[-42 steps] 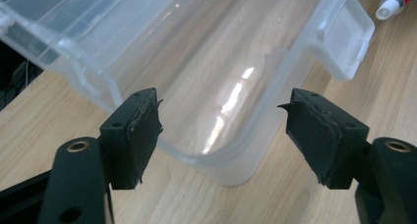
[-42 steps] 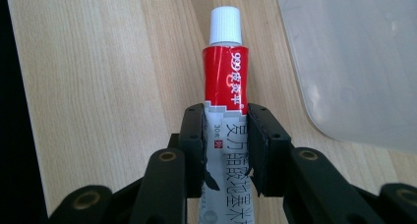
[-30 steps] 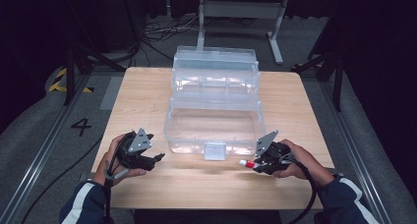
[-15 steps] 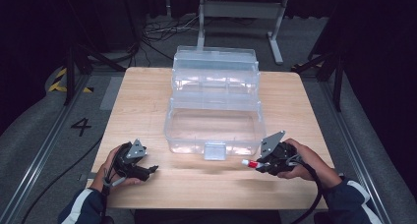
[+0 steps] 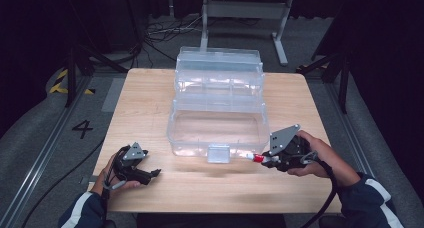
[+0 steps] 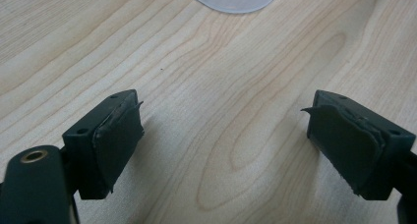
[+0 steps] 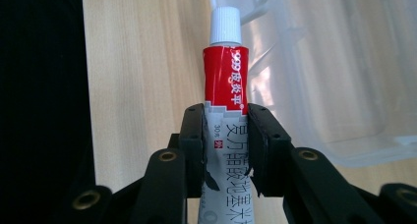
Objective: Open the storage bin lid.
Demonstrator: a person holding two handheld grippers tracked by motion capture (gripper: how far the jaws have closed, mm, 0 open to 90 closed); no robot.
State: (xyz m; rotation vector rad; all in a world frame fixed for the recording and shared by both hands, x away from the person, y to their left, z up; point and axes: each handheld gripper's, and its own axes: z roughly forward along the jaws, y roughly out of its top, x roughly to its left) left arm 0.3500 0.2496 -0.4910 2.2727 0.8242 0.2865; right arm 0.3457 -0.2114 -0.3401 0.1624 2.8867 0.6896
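Observation:
A clear plastic tiered box point(image 5: 219, 108) stands open in the middle of the wooden table point(image 5: 145, 103), with a latch point(image 5: 218, 153) on its front wall. My right gripper point(image 5: 265, 158) is shut on a red and white tube point(image 7: 226, 86) with a white cap. The tube point(image 5: 257, 158) points left toward the box's front right corner. My left gripper point(image 5: 152, 174) rests low over the table at the front left. Its jaws stand wide open over bare wood, with nothing between the pads point(image 6: 118, 135).
The box's clear wall point(image 7: 334, 76) stands just right of the tube in the right gripper view. The table's edge point(image 7: 86, 86) runs at the left there. A metal stand point(image 5: 245, 18) and cables point(image 5: 160, 33) lie on the floor beyond the table.
My left gripper has moved back toward the front edge and lowered to the table. My right gripper has shifted slightly right with the tube.

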